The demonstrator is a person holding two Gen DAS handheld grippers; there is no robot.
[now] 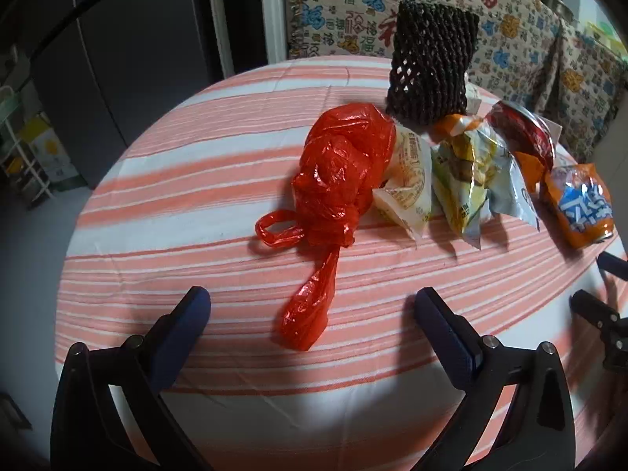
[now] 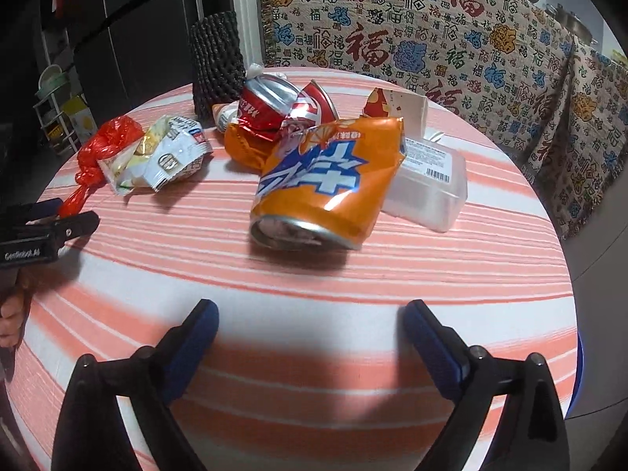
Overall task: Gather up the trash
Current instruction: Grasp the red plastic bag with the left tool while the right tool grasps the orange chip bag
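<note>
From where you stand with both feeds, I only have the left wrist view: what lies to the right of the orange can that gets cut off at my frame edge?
Observer: A clear plastic box with a barcode label lies beside the crushed orange can.
Operator: Is the right gripper holding anything?
Observer: No, the right gripper is open and empty, short of the can.
Operator: Anything behind that box?
Observer: A small white carton stands there.
</note>
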